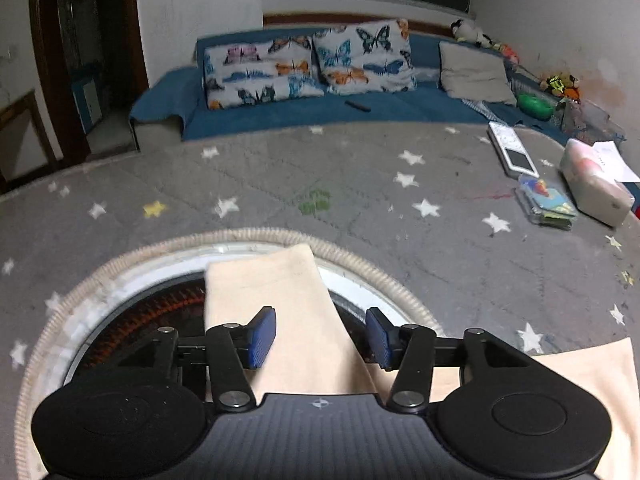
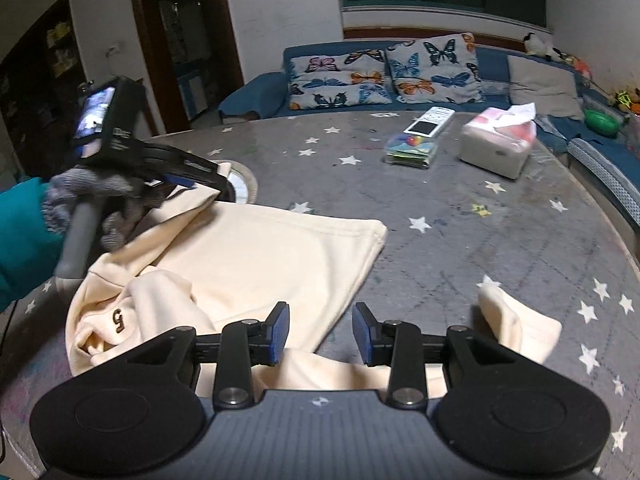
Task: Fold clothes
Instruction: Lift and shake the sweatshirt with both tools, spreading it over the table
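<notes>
Left gripper spread wide over a cream sleeve, nothing pinched. Right gripper spread too, hovering at the cream garment's near edge on the starry table.

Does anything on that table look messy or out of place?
Yes. The cream sweatshirt lies bunched and rumpled, and one sleeve is draped over the round inset in the table. Coloured scribble marks also stain the star-patterned table cover.
</notes>
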